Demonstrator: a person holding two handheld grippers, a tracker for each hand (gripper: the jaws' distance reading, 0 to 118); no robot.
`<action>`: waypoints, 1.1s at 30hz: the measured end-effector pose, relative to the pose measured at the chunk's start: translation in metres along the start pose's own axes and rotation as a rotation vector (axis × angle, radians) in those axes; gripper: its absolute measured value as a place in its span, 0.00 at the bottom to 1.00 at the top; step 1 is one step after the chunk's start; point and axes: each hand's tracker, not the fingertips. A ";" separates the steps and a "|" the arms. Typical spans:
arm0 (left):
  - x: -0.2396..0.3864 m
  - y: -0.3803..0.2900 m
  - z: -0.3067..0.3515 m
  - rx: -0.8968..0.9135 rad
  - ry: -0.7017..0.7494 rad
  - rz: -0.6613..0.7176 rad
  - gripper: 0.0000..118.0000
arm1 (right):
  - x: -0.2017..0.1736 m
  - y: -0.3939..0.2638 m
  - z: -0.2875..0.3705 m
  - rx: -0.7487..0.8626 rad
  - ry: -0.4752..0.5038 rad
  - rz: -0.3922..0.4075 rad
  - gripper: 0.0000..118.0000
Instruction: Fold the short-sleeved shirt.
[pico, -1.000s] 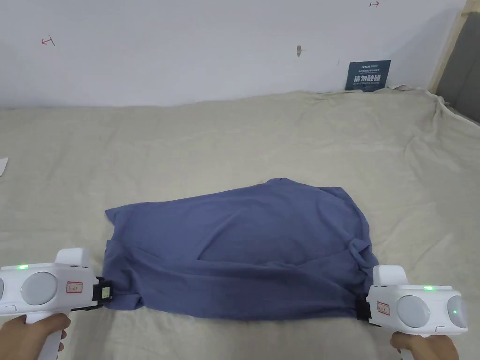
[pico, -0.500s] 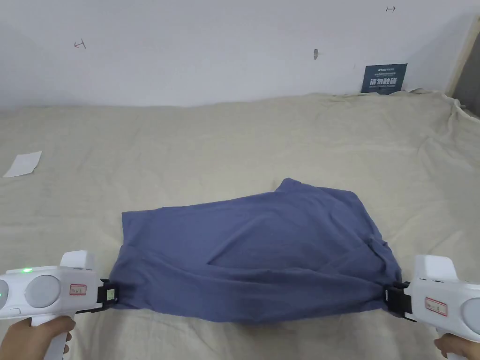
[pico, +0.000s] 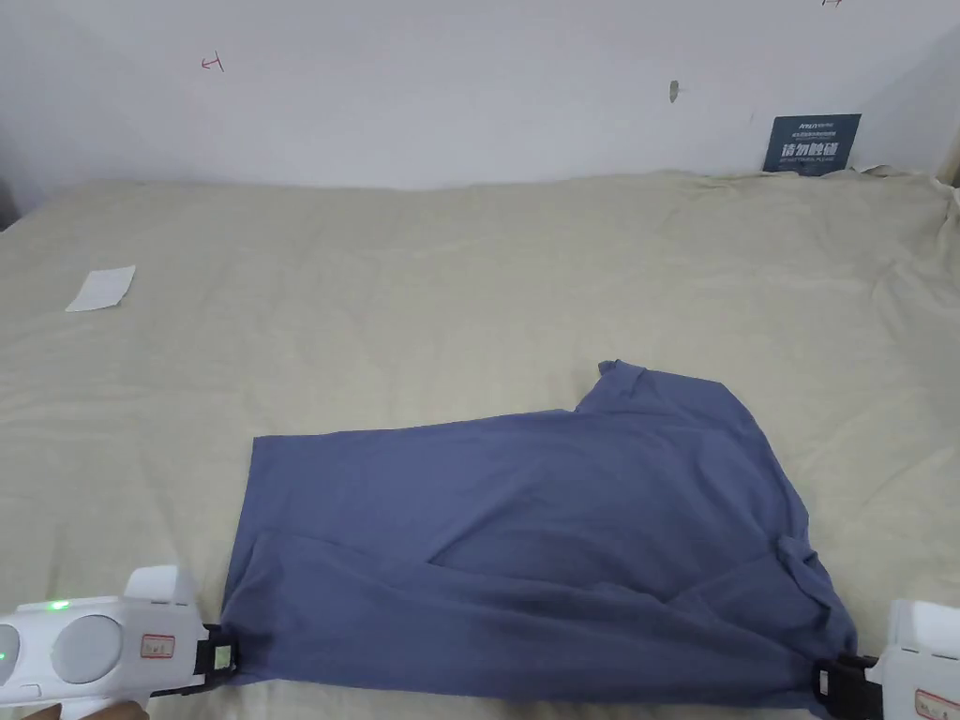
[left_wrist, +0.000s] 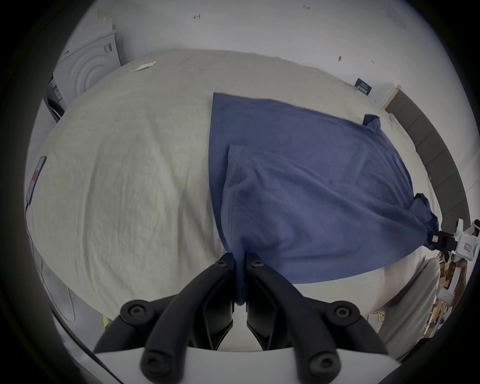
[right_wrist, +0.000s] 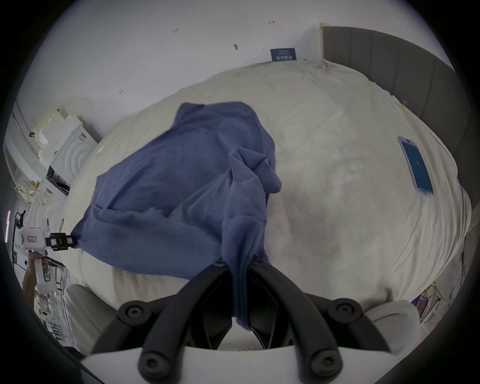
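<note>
A blue short-sleeved shirt (pico: 525, 534) lies spread sideways on the beige bed (pico: 469, 281), its near edge stretched taut between both grippers. My left gripper (pico: 230, 656) is shut on the shirt's near left corner; in the left gripper view the cloth (left_wrist: 298, 181) is pinched between the black jaws (left_wrist: 240, 262). My right gripper (pico: 830, 677) is shut on the near right corner, where the fabric bunches. In the right gripper view a bundle of blue cloth (right_wrist: 181, 169) runs down between the jaws of the right gripper (right_wrist: 237, 263). One sleeve (pico: 623, 375) points away at the far right.
A white paper slip (pico: 101, 288) lies at the bed's far left. A blue sign (pico: 812, 143) leans against the white wall. A phone (right_wrist: 415, 165) rests on the bed's right side, near a dark headboard (right_wrist: 415, 78). A white appliance (left_wrist: 85, 70) stands beyond the bed's left.
Both grippers have pulled the shirt's near edge toward me and lower in the head view, spreading it flatter and wider. The head camera has also swung left.
</note>
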 end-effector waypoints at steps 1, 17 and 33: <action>0.001 -0.003 -0.004 -0.012 0.013 -0.010 0.05 | 0.001 -0.003 -0.006 -0.015 -0.009 -0.009 0.04; 0.023 -0.001 0.007 -0.019 0.084 -0.047 0.81 | 0.028 0.008 -0.031 0.004 -0.071 -0.016 0.62; 0.076 0.083 0.088 0.445 0.095 -0.169 0.87 | 0.002 0.103 0.019 0.519 -0.061 0.174 0.84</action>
